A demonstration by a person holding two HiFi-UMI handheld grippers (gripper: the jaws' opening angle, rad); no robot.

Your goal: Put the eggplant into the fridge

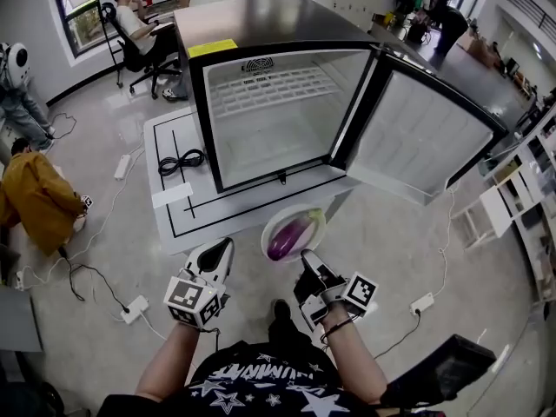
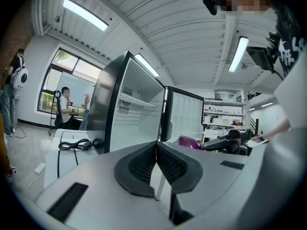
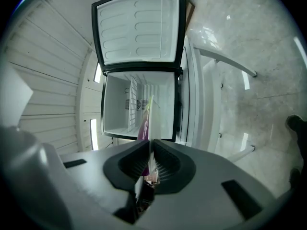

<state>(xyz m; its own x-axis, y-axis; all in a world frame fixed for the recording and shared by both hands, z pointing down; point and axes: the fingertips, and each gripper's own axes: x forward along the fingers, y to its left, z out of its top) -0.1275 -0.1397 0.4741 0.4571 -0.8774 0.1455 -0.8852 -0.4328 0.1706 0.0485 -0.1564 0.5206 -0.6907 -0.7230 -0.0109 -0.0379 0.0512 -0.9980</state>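
Observation:
A purple eggplant (image 1: 289, 235) lies on a white plate (image 1: 271, 229) held just in front of the open fridge (image 1: 278, 111), below its lower edge. My right gripper (image 1: 307, 257) is shut on the plate's near rim; in the right gripper view the thin plate edge (image 3: 154, 123) runs out from between the jaws, with the eggplant (image 3: 143, 128) beside it. My left gripper (image 1: 228, 246) is shut and empty, a little left of the plate. From the left gripper (image 2: 156, 147) view, the eggplant (image 2: 189, 141) shows to the right. The fridge door (image 1: 426, 137) stands swung out to the right.
The fridge stands on a white platform (image 1: 174, 202) with a coiled black cable (image 1: 180, 161). A person in yellow (image 1: 35, 198) crouches at left, and another (image 1: 135, 24) sits at the back. A power strip (image 1: 135, 309) and cords lie on the floor. Shelving (image 1: 521, 207) is at right.

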